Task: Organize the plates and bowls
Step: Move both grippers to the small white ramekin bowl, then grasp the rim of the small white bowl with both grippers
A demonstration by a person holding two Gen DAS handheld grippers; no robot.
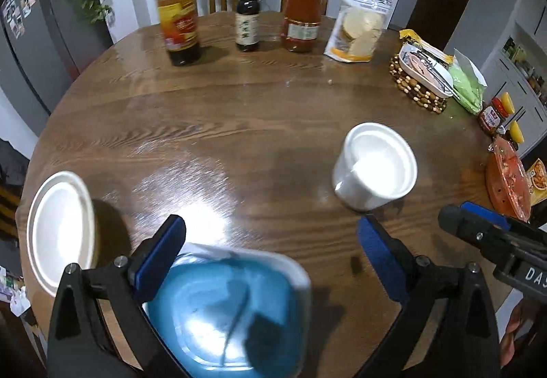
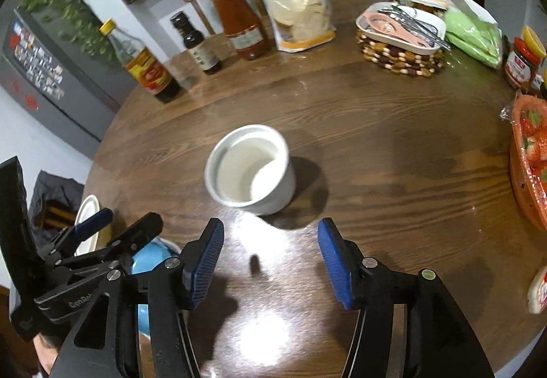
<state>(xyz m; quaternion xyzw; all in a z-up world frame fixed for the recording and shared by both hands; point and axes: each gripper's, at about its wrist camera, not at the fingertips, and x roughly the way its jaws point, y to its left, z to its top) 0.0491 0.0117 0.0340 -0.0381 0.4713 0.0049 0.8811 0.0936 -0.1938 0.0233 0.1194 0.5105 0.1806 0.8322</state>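
Left gripper (image 1: 271, 253) angled steeply down at the round wooden counter (image 1: 239, 111), jaws spread wide, blue pads bare and gripping nothing. Blue bowl (image 1: 225, 313) directly beneath, near the counter's near edge, blurred, its rim crossing under the left pad; contact with that pad impossible to tell. White plate (image 1: 59, 231) to the left of the blue bowl, at the counter's edge, apart from the gripper. White bowl (image 1: 374, 166) upright on the counter, beyond the blue bowl and to the right, just past the right pad's tip without touching it.

Right gripper (image 2: 270, 261) likewise pitched down, just right of the left one, jaws partly apart and empty, only bare wood between the pads. White bowl (image 2: 251, 169) just ahead of those fingertips, slightly left of centre, clear of both pads. Blue bowl (image 2: 150, 258) left of the right gripper, mostly hidden behind the left gripper's fingers (image 2: 94, 219). Bottles, a snack bag and a woven basket far beyond the white bowl.
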